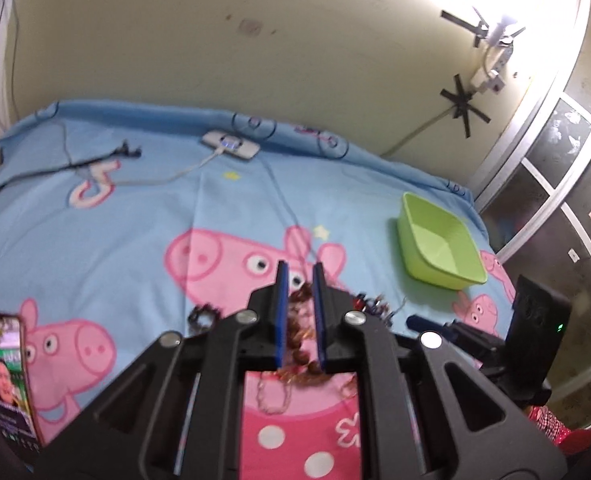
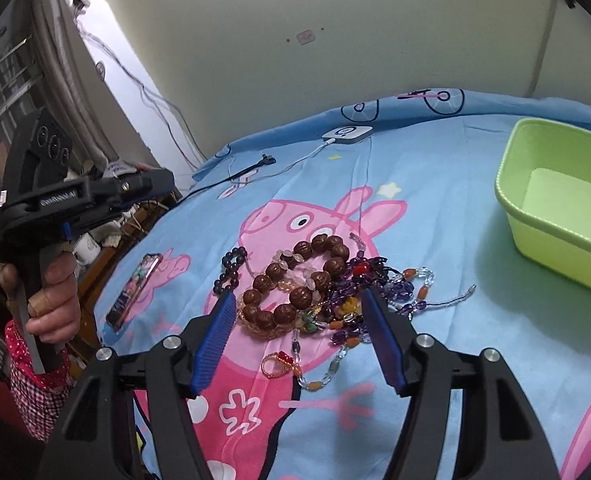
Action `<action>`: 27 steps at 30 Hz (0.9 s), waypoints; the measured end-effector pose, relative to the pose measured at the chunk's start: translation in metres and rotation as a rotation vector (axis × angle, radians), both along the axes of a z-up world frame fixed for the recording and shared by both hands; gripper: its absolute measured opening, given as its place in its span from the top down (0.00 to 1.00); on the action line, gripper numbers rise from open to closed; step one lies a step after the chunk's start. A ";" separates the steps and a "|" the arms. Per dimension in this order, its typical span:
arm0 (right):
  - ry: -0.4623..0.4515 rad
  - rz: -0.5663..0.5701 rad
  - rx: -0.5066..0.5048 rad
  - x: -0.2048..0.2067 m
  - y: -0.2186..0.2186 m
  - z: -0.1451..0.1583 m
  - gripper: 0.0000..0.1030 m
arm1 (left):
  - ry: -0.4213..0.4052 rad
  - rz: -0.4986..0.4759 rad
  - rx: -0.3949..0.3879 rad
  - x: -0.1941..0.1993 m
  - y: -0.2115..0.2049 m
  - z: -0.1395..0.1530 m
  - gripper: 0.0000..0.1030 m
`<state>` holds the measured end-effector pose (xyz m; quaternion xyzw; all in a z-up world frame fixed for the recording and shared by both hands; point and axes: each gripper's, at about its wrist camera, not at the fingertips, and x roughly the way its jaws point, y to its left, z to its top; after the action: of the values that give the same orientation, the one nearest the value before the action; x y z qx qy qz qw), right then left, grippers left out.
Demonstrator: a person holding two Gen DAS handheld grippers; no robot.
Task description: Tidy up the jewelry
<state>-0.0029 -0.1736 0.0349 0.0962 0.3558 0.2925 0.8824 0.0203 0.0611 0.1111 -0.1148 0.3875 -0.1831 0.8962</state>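
I am holding my right gripper (image 2: 295,328) wide apart just short of the jewelry pile (image 2: 315,284), straight ahead, with the green bin (image 2: 535,216) well right of it.

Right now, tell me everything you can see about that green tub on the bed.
The green tub is a lime, plastic-looking rectangular basin with rounded corners and a rolled rim. It sits upright on the blue cartoon bedsheet, apart from the jewelry pile. What shows of its inside holds nothing. Neither gripper touches it.
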 end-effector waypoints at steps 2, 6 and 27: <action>-0.012 0.011 -0.039 0.000 0.006 0.000 0.55 | 0.033 0.011 0.000 -0.001 0.004 -0.013 0.82; -0.042 0.040 -0.129 0.004 0.024 0.002 0.64 | 0.079 0.025 0.014 -0.003 0.010 -0.037 0.75; -0.207 0.065 -0.112 0.021 0.038 0.119 1.00 | 0.022 0.043 -0.056 -0.020 0.033 -0.047 0.57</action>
<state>0.0178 -0.1352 0.1544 0.0045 0.2816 0.3090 0.9084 -0.0001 0.0938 0.0645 -0.1500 0.3897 -0.1733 0.8920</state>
